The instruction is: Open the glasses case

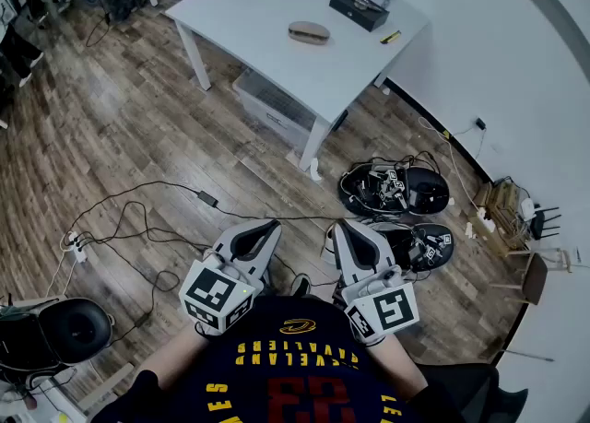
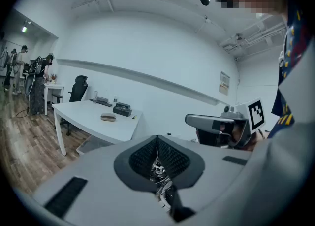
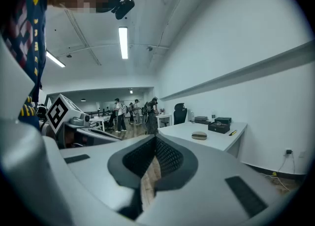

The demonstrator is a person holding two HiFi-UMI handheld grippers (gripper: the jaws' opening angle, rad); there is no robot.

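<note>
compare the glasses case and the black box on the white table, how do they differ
Shape: the glasses case is a rounded oval, while the black box is rectangular with straight edges. Colour: the glasses case is brownish, the black box dark. Place: the glasses case lies alone near the table's middle, and the black box sits nearer the wall-side edge. Both rest flat on the white table, untouched.

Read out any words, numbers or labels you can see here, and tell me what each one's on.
"CLEVELAND CAVALIERS": jersey, upside down in the head view.
"23", probably, partly cut off: same jersey.
Wall poster: too small to read.
Marker cubes on the left hand-held gripper and right hand-held gripper: patterns only, no words.
</note>
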